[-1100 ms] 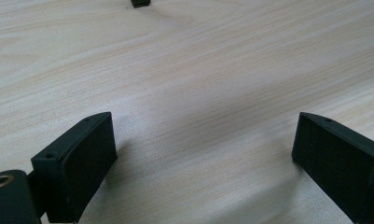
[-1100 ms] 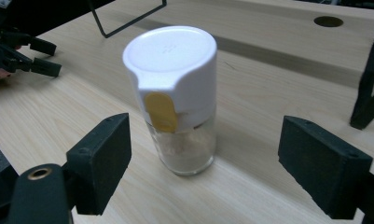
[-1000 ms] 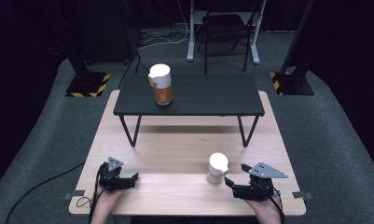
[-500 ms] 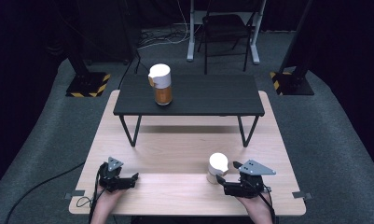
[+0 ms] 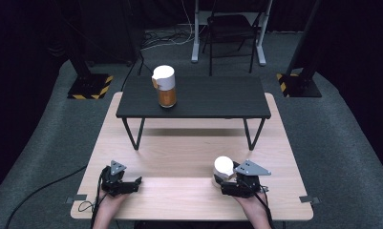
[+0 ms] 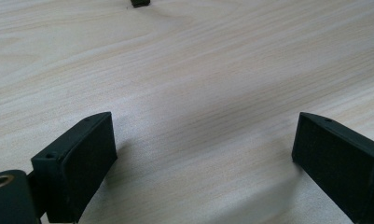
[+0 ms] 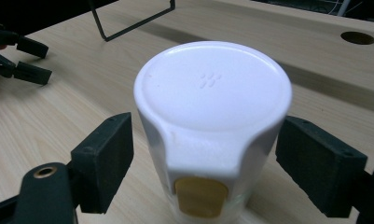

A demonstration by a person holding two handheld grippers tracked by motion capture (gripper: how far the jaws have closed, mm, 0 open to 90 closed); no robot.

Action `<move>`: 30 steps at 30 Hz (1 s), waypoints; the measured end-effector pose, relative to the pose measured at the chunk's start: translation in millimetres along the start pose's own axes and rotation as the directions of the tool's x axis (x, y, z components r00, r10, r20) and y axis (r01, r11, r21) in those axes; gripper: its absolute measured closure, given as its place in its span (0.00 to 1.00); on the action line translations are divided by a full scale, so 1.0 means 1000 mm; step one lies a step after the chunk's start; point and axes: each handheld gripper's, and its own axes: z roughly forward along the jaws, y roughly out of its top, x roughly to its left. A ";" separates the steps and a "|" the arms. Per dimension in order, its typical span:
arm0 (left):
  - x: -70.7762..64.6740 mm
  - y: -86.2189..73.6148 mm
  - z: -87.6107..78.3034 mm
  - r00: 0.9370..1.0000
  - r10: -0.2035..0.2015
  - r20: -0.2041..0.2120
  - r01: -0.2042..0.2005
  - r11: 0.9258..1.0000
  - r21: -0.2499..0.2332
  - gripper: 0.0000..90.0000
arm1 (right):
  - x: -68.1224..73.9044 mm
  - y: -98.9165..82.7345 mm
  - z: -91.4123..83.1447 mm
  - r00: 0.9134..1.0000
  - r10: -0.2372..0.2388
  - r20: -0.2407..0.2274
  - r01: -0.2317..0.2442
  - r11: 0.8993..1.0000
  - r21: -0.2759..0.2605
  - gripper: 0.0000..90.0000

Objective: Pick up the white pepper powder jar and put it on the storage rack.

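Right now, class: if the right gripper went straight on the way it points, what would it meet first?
The right gripper would first meet the white-lidded jar, already standing between its jaws, which have just been closing; a small gap seems to remain at each pad.

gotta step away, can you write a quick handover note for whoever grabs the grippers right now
Right gripper: jaws have just been closing around the near white-lidded jar, which stands between them on the wooden table; gaps show at both pads, so no grip yet.
Left gripper: open, nothing between its jaws, resting at the table's near left.
Second white-lidded jar, with orange contents, stands upright on the small black table at the back.
Done: right gripper lined up on the jar.
Left: close, then lift.
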 end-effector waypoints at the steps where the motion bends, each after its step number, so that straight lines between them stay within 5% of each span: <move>1: 0.000 0.000 0.000 1.000 0.001 0.000 -0.001 1.000 0.000 0.06 | 0.001 0.000 0.001 1.000 0.000 0.002 0.000 1.000 -0.003 0.21; 17: 0.000 0.000 0.000 1.000 0.000 0.000 0.000 1.000 0.000 0.06 | 0.002 0.000 0.024 1.000 0.009 0.009 -0.008 1.000 -0.014 0.29; 30: 0.000 0.000 0.000 1.000 0.000 0.000 0.000 1.000 0.000 0.06 | 0.006 -0.019 0.028 1.000 0.005 0.031 -0.002 0.996 -0.086 0.33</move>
